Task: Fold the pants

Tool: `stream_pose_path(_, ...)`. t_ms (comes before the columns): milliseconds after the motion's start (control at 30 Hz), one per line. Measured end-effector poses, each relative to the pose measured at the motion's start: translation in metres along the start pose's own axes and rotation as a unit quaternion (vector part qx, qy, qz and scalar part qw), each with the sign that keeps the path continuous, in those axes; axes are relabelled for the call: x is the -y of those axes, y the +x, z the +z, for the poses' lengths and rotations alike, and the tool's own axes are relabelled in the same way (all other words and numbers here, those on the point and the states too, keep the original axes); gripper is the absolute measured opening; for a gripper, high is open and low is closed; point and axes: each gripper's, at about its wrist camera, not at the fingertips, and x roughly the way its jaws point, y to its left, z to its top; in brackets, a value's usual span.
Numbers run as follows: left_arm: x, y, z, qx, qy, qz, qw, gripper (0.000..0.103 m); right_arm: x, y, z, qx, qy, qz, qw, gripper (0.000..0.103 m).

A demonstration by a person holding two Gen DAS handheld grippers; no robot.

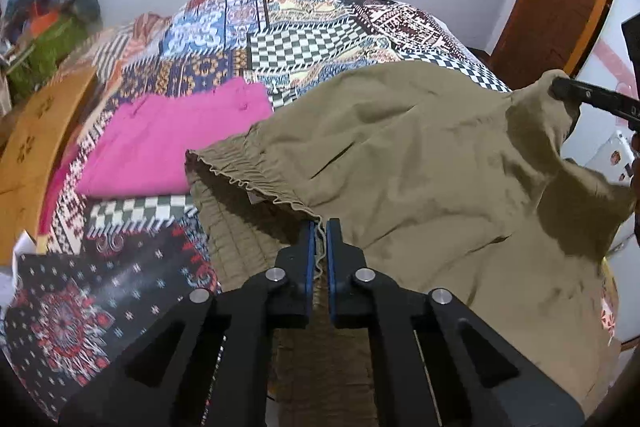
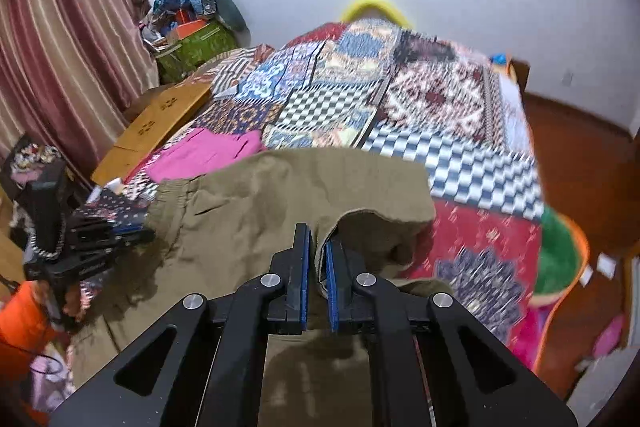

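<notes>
- Our left tool (image 1: 319, 227) is clamped on the khaki pants (image 1: 420, 163) at the waistband.
- Our right tool (image 2: 318, 247) pinches their far edge above the bed (image 2: 460, 163).
- A green bag (image 2: 196, 47) holds heaped clutter.

Both wrist views close above bed (image 1: 304, 39)

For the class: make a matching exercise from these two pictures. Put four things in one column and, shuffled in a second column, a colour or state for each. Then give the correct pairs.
Column A
1. pants
2. folded garment
3. left gripper
4. curtain

Column B
a. pink, lying flat on the bed
b. hanging at the left of the room, striped in dusty rose
c. olive-tan, held up at two points
d. fingers closed on an elastic waistband

Pairs: 1-c, 2-a, 3-d, 4-b
</notes>
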Motion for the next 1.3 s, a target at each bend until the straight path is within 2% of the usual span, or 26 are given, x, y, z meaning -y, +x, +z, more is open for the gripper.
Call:
stream_pose_path(167,-0.017,0.011,-0.003,-0.009,-0.013,0.017,0.9997,0.004,0.029,0.002,-0.015,-0.011,0.018,-0.057,0.998,0.007)
stream_pose_path(333,-0.03,0.034,-0.017,-0.037,-0.028,0.028,0.9985,0.007,0.065,0.018,-0.039,-0.052,0.049,-0.097,0.993,0.007)
stream_pose_path(533,-0.027,0.029,-0.016,-0.041,-0.019,0.042,0.9981,0.012,0.055,0.03,-0.046,-0.083,0.021,-0.134,0.987,0.007)
stream_pose_path(567,-0.027,0.024,-0.016,-0.038,-0.014,0.048,0.998,0.013,0.057,0.026,-0.047,-0.087,0.024,-0.136,0.987,0.008)
stream_pose_path(600,-0.027,0.018,-0.017,-0.036,-0.009,0.056,0.9977,0.013,0.059,0.022,-0.048,-0.09,0.029,-0.134,0.987,0.014)
stream_pose_path(667,-0.029,0.005,-0.019,-0.031,-0.001,0.064,0.9975,0.021,0.064,0.01,-0.049,-0.093,0.042,-0.136,0.985,0.021)
stream_pose_path(700,-0.031,-0.001,-0.019,-0.027,0.0,0.067,0.9974,0.024,0.065,0.001,-0.05,-0.091,0.045,-0.142,0.985,0.022)
stream_pose_path(767,-0.037,-0.014,-0.02,-0.015,-0.002,0.073,0.9972,0.039,0.067,-0.014,-0.05,-0.087,0.043,-0.169,0.981,0.022)
stream_pose_path(900,-0.048,-0.031,-0.01,0.014,-0.005,0.084,0.9963,0.049,0.069,-0.043,-0.037,-0.066,0.046,-0.179,0.981,0.027)
stream_pose_path(967,-0.055,-0.032,-0.003,0.023,-0.013,0.086,0.996,0.058,0.065,-0.049,-0.027,-0.051,0.044,-0.177,0.982,0.034)
stream_pose_path(1000,-0.057,-0.032,0.001,0.025,-0.018,0.086,0.9958,0.062,0.062,-0.05,-0.021,-0.043,0.041,-0.176,0.983,0.041)
stream_pose_path(1033,-0.061,-0.031,0.006,0.027,-0.025,0.086,0.9956,0.071,0.059,-0.049,-0.013,-0.035,0.039,-0.171,0.984,0.049)
stream_pose_path(1067,-0.064,-0.03,0.012,0.033,-0.034,0.083,0.9954,0.076,0.055,-0.046,-0.006,-0.029,0.036,-0.167,0.985,0.052)
stream_pose_path(1133,-0.07,-0.025,0.024,0.043,-0.043,0.078,0.9951,0.077,0.05,-0.036,0.006,-0.02,0.032,-0.16,0.986,0.063)
stream_pose_path(1200,-0.073,-0.017,0.032,0.045,-0.042,0.081,0.9948,0.077,0.046,-0.021,0.016,-0.015,0.027,-0.156,0.987,0.064)
stream_pose_path(1300,-0.078,0.0,0.041,0.039,-0.042,0.072,0.9957,0.078,0.046,0.012,0.031,-0.03,0.021,-0.143,0.989,0.064)
